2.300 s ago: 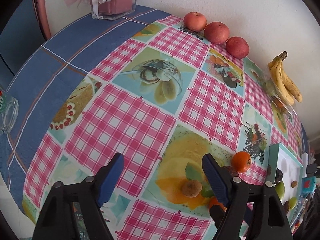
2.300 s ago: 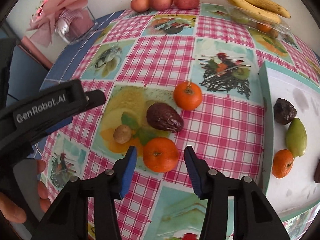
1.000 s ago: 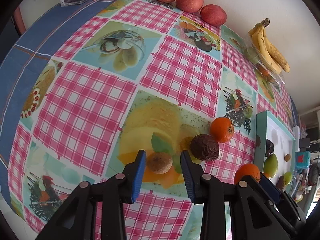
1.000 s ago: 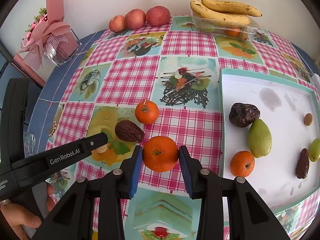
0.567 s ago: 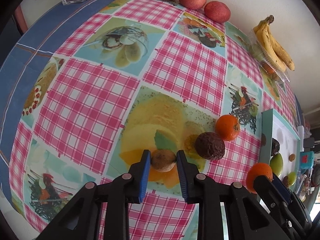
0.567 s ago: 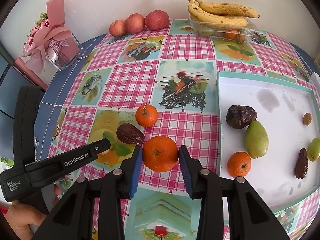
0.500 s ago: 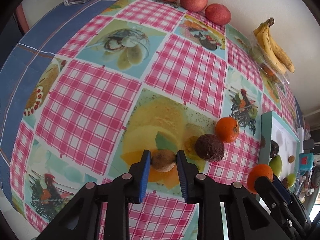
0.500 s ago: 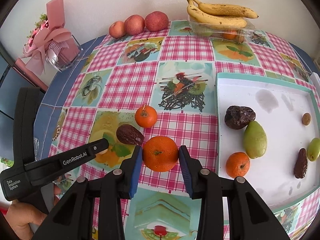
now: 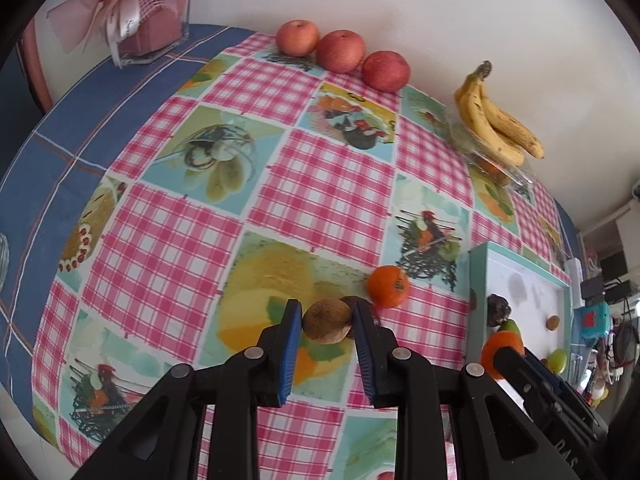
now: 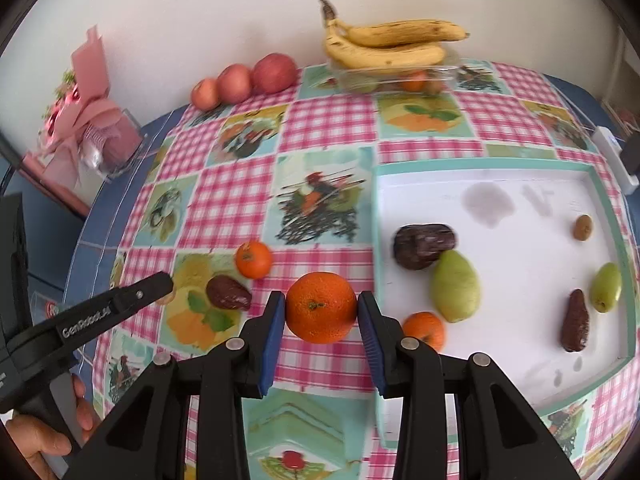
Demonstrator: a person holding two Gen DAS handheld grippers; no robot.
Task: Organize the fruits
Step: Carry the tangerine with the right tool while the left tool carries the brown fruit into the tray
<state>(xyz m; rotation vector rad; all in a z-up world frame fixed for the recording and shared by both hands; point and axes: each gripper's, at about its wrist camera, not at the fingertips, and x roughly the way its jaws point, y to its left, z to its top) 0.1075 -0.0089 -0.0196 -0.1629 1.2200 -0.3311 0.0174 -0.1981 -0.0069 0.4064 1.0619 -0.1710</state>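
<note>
Three red apples (image 10: 244, 80) sit in a row by the wall, and one bunch of bananas (image 10: 390, 46) lies on one clear plastic box (image 10: 400, 76). There are three oranges: one (image 10: 321, 307) between the right tongs (image 10: 321, 312), one (image 10: 253, 259) on the desk (image 10: 328, 124) and one (image 10: 424, 330) in the single white tray (image 10: 500, 168). The tray also holds two dark wrinkled fruits (image 10: 422, 245), two green fruits (image 10: 455, 286) and one small brown fruit (image 10: 583, 227); one more dark fruit (image 10: 228, 293) lies on the desk and one brown round fruit (image 9: 327, 321) sits between the left tongs (image 9: 326, 322), with one pink gift box (image 10: 100, 136) at the far corner.
</note>
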